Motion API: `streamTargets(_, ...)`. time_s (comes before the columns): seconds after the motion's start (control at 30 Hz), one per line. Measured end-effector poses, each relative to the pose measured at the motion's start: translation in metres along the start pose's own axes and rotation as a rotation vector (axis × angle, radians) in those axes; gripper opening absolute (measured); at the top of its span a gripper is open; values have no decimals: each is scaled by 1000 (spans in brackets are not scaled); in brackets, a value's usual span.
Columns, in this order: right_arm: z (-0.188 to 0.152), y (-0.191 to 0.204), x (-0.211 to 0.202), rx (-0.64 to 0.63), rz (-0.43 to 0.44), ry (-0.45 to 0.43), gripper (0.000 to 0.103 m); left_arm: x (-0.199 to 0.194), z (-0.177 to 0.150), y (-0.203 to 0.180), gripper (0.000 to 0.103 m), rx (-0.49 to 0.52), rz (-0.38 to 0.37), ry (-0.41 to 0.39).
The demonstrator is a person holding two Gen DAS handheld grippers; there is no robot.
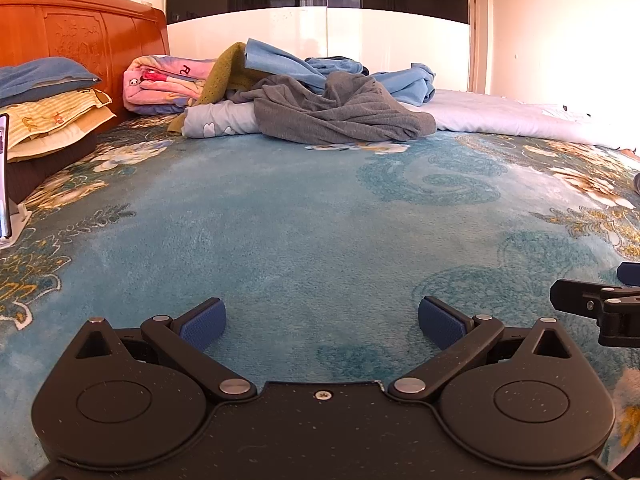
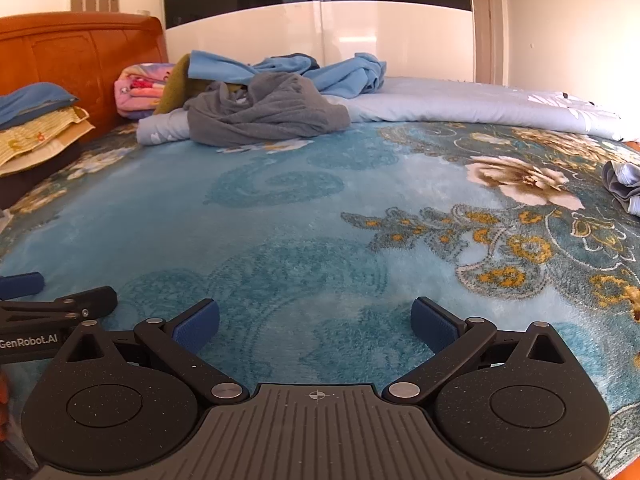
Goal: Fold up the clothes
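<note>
A crumpled grey garment (image 1: 340, 114) lies at the far side of the bed, heaped with light blue clothes (image 1: 304, 68) and an olive-green cloth (image 1: 224, 74). The right wrist view shows the same grey garment (image 2: 268, 114) and blue clothes (image 2: 344, 74). My left gripper (image 1: 322, 322) hovers low over the teal floral blanket (image 1: 280, 220), open, with nothing between its blue pads. My right gripper (image 2: 315, 322) is open too and holds nothing, well short of the pile. Each gripper shows at the edge of the other's view.
A wooden headboard (image 1: 80, 28) stands at the left with stacked pillows (image 1: 52, 112) and a folded pink blanket (image 1: 160, 84). A pale quilt (image 2: 480, 108) runs along the far edge. A small grey-and-white garment (image 2: 624, 188) lies at the right. White wardrobe doors (image 1: 320, 32) rise behind.
</note>
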State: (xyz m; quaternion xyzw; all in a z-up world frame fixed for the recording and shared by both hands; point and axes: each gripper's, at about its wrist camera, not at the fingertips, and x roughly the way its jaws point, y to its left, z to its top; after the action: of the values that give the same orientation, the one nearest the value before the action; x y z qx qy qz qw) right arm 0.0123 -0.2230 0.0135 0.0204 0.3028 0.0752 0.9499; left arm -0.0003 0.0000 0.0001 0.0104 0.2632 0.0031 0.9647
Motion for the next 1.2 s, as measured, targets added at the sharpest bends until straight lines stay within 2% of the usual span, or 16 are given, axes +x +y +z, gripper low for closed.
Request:
streamTargets(0.67, -1, -5, 1, 8, 12, -25, 103, -6, -1, -2, 102, 1, -9, 3)
streamTargets(0.97, 5, -14, 3, 63, 14, -35, 103, -11, 23, -13, 102, 89, -90, -32)
streamTargets(1.2, 9, -17, 6, 35, -9, -26, 103, 1, 38, -8, 102, 36, -103, -41)
